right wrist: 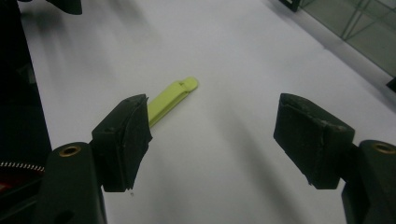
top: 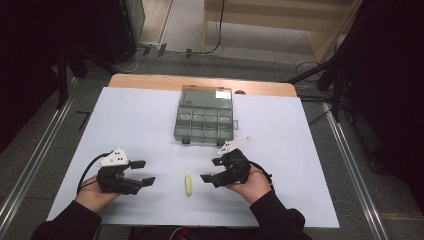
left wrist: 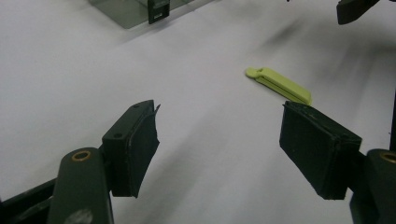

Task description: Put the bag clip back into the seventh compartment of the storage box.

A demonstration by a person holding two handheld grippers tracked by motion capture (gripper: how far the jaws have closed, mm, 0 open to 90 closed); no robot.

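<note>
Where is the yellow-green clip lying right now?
In the high view, the yellow-green clip lies on the white table between the left gripper and right gripper, nearer the right.

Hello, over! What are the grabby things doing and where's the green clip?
Both hand-held grippers open: left, right. Green clip flat on table between them, untouched. Nothing in the way.

High view: looking forward and down from above the person's side, taking in the whole white table (top: 150, 115)

Gripper views: riding low and close over the tabletop, facing inward

Shared: all three are showing the yellow-green clip (top: 188, 184) (left wrist: 279, 85) (right wrist: 169, 99)
</note>
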